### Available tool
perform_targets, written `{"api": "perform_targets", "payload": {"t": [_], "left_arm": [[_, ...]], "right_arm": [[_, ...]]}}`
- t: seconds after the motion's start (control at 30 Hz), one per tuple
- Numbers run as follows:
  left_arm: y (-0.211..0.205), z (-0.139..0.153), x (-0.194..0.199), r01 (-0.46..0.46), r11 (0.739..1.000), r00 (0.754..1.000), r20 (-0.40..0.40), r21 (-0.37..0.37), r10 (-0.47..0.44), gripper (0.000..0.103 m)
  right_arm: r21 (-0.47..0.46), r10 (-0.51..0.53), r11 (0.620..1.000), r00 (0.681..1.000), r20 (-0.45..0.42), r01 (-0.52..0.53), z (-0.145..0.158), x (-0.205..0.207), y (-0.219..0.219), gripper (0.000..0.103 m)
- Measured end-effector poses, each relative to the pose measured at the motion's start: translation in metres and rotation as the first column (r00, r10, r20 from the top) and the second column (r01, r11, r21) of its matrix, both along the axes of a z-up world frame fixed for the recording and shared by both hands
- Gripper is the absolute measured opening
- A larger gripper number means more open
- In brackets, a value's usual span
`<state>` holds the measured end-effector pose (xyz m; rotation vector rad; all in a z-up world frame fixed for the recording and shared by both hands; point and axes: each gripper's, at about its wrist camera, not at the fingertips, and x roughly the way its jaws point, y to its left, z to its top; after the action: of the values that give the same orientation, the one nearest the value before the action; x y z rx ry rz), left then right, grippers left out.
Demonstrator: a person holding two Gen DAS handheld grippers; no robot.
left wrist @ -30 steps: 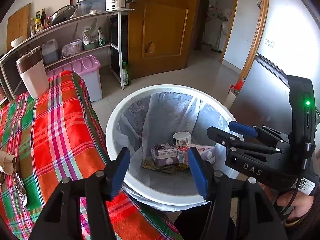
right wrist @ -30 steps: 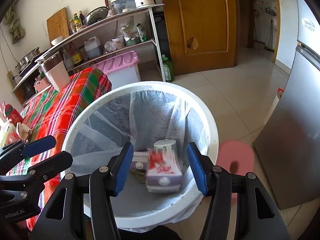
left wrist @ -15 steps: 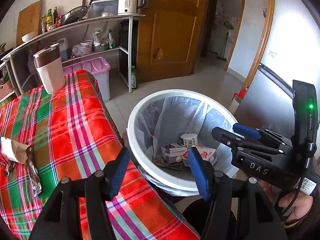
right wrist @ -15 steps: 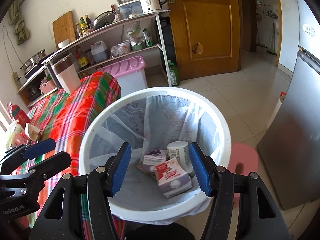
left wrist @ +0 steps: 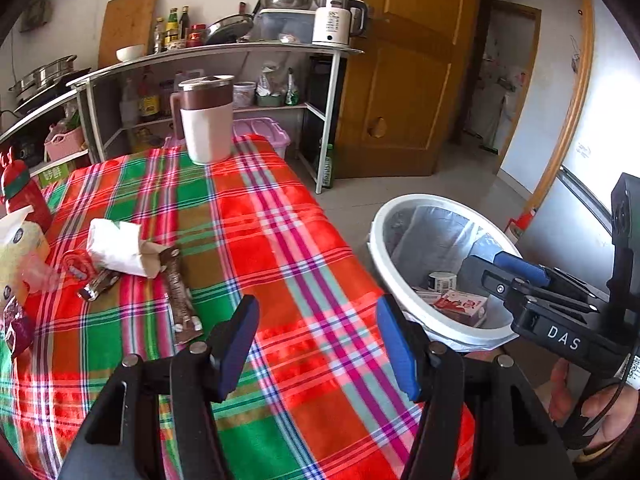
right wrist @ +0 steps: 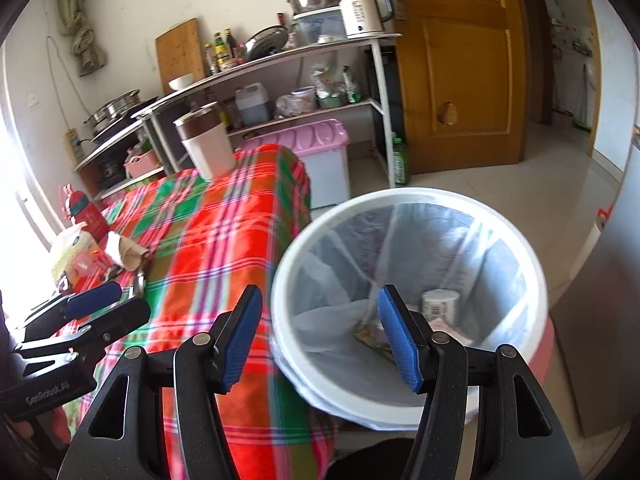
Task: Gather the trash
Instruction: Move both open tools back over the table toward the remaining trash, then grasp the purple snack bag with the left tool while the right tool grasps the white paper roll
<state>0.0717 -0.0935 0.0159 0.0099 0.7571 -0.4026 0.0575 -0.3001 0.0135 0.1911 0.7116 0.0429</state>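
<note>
A white trash bin (left wrist: 400, 208) (right wrist: 532, 264) with a plastic liner stands beside the table and holds a small carton (left wrist: 460, 304) and a white cup (right wrist: 439, 304). On the red-green plaid tablecloth (left wrist: 256, 240) lie a crumpled white tissue (left wrist: 114, 246) and two brown wrappers (left wrist: 182, 300). My left gripper (left wrist: 318, 350) is open and empty above the cloth, right of the wrappers. My right gripper (right wrist: 320, 340) is open and empty at the bin's near-left rim; it also shows in the left wrist view (left wrist: 516, 276).
A pink-and-brown jug (left wrist: 206, 120) stands at the table's far end. A red bottle (left wrist: 22, 196) and a yellow packet (left wrist: 20, 248) sit at the left edge. A metal shelf rack (left wrist: 240, 52), pink storage box (right wrist: 312, 148), wooden door and fridge surround the area.
Both grippers have swung left from over the bin toward the table. The carton lies in the bin. The tissue and wrappers have come into fuller view.
</note>
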Motion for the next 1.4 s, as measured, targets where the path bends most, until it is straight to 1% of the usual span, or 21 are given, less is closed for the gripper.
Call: {"api": "perform_targets", "payload": {"t": [0.17,0.37,0.67,0.83,1.03,1.1,1.17,1.27,1.33,1.4], "left_arm": [[0.039,-0.003,0.000,-0.086,0.996,0.996,0.000,-0.003,0.086,0.063],[0.084,-0.007,-0.003,-0.184,0.983,0.983,0.000,0.001,0.184,0.063],[0.151,-0.011,-0.004,-0.323,0.946,0.946,0.002,-0.003,0.323,0.065],[0.184,-0.015,-0.003,-0.387,0.922,0.922,-0.006,-0.007,0.387,0.066],[0.217,-0.020,0.001,-0.446,0.895,0.895,-0.014,-0.011,0.446,0.067],[0.226,-0.022,0.002,-0.465,0.885,0.885,-0.007,0.002,0.465,0.068],[0.236,-0.025,0.005,-0.484,0.875,0.875,-0.019,0.006,0.484,0.068],[0.251,-0.032,0.010,-0.516,0.857,0.856,-0.039,0.005,0.515,0.068],[0.256,-0.036,0.013,-0.521,0.854,0.853,-0.053,0.001,0.520,0.068],[0.259,-0.039,0.017,-0.510,0.860,0.858,-0.068,-0.011,0.508,0.068]], "right_arm": [[0.003,0.063,0.998,0.998,0.003,-0.063,0.001,0.010,0.031,0.061],[0.011,0.143,0.990,0.990,0.008,-0.143,0.001,0.022,0.067,0.061],[0.012,0.260,0.966,0.966,0.011,-0.260,0.001,0.044,0.120,0.061],[0.010,0.327,0.945,0.945,0.012,-0.327,-0.001,0.060,0.149,0.061],[0.018,0.374,0.927,0.927,0.009,-0.374,-0.007,0.083,0.173,0.061],[0.015,0.378,0.926,0.926,-0.002,-0.378,-0.009,0.091,0.179,0.061],[-0.002,0.392,0.920,0.920,-0.005,-0.392,-0.010,0.098,0.186,0.061],[-0.002,0.399,0.917,0.917,-0.001,-0.399,-0.010,0.107,0.193,0.061],[0.005,0.411,0.912,0.912,0.005,-0.411,-0.009,0.112,0.197,0.061],[0.011,0.415,0.910,0.910,0.007,-0.415,-0.009,0.117,0.199,0.061]]}}
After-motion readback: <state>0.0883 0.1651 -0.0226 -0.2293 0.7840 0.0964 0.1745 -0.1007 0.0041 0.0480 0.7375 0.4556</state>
